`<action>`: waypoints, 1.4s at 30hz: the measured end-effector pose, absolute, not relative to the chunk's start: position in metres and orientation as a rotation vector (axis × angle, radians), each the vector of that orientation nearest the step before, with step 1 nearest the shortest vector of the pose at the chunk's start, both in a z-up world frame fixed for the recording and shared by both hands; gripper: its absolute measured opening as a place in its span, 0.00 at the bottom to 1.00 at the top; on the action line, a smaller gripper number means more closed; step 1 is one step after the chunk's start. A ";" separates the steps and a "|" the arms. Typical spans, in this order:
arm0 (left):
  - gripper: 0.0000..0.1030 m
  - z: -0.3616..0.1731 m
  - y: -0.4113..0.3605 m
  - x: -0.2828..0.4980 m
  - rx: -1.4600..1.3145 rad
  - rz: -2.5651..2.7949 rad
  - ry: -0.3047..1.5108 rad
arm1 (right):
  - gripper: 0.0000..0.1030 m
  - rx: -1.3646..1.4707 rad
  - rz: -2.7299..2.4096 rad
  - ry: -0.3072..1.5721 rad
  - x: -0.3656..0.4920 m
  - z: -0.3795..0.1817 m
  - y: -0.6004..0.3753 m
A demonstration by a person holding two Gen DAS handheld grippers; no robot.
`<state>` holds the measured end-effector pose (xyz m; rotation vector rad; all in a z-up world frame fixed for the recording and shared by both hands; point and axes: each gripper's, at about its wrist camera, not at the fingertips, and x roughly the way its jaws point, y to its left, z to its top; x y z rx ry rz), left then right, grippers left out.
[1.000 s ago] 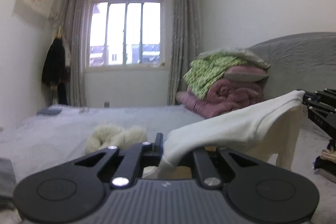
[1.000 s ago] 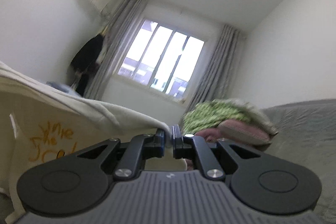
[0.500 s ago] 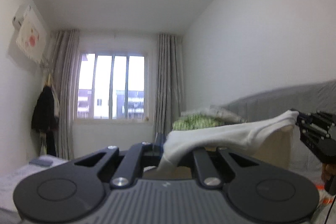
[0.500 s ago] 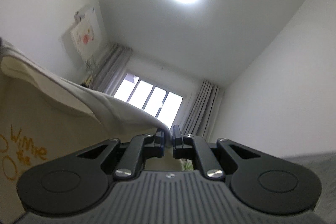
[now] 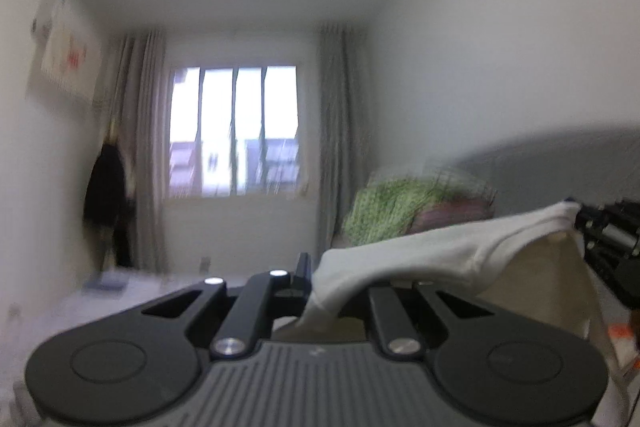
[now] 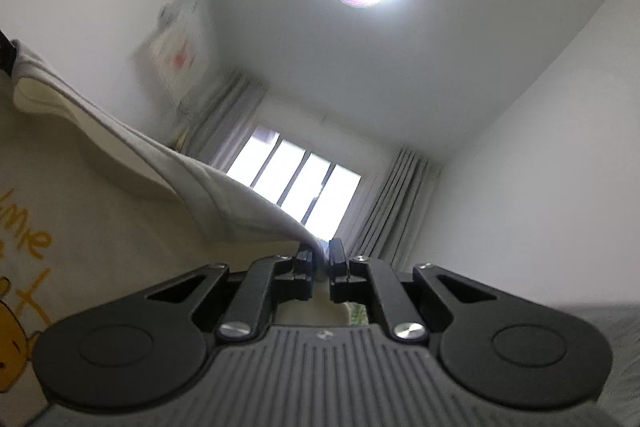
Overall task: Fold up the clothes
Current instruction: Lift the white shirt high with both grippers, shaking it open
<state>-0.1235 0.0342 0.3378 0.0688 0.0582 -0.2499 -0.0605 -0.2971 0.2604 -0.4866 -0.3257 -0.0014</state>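
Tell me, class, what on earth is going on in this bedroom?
A person is holding a cream T-shirt stretched in the air between two handheld grippers. The left gripper is shut on one end of the shirt's upper edge and the right gripper is shut on the other. The shirt's printed front hangs below. Behind are a window and a pile of bedding. No fold is made yet.
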 end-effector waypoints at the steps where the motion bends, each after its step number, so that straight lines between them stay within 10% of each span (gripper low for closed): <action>1: 0.08 0.321 0.028 -0.103 0.088 -0.231 0.111 | 0.06 -0.495 0.007 -0.259 -0.035 0.246 -0.296; 10: 0.08 0.168 0.009 0.070 0.050 -0.125 0.479 | 0.06 -0.582 0.042 0.177 0.131 0.138 -0.265; 27: 0.09 0.098 -0.022 0.200 0.140 -0.182 0.722 | 0.06 -0.487 -0.078 0.443 0.221 0.083 -0.253; 34: 0.27 0.072 -0.017 0.210 0.149 -0.173 0.760 | 0.06 -0.473 -0.077 0.509 0.244 0.058 -0.249; 42: 0.73 0.071 0.004 0.204 0.163 -0.219 0.783 | 0.21 -0.342 0.000 0.547 0.233 0.063 -0.269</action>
